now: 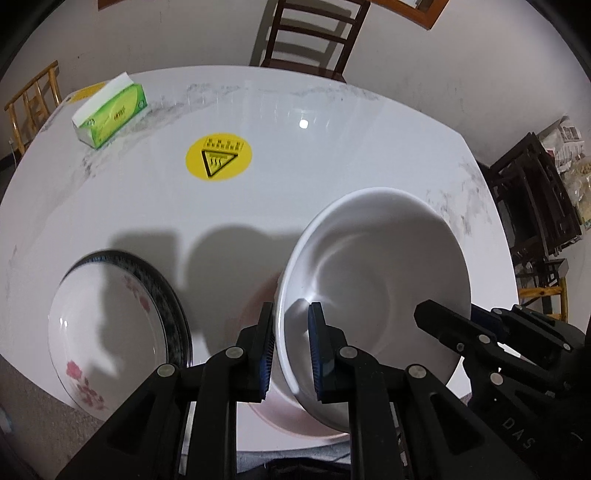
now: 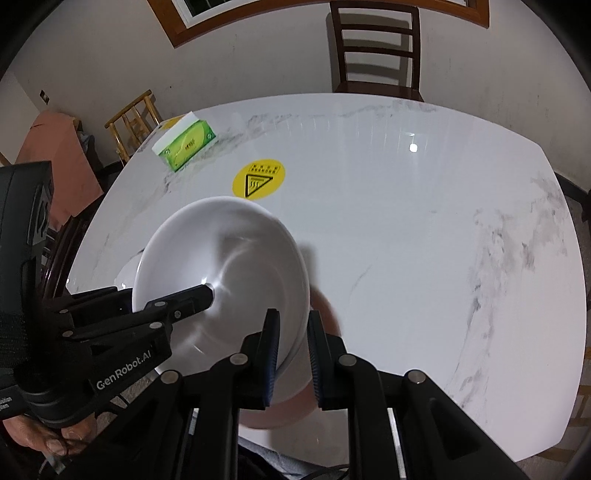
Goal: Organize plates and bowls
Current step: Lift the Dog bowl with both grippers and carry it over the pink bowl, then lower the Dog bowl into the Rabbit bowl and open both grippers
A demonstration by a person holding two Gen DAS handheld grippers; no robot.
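Mid-task: both claws, left and right, pinch 1 white bowl aloft; the plate sits unstacked on the worktop.

A white marble-look worktop with grey veins fills the room's middle, a round yellow warning sticker stuck on it and a green tissue box near its far left edge. A dark wooden chair stands against the pale wall beyond the far edge, and a light bamboo chair sits off the left corner. A wood-framed window hangs high on the wall. A ceiling lamp's reflection glints on the glossy top, with dark furniture at right
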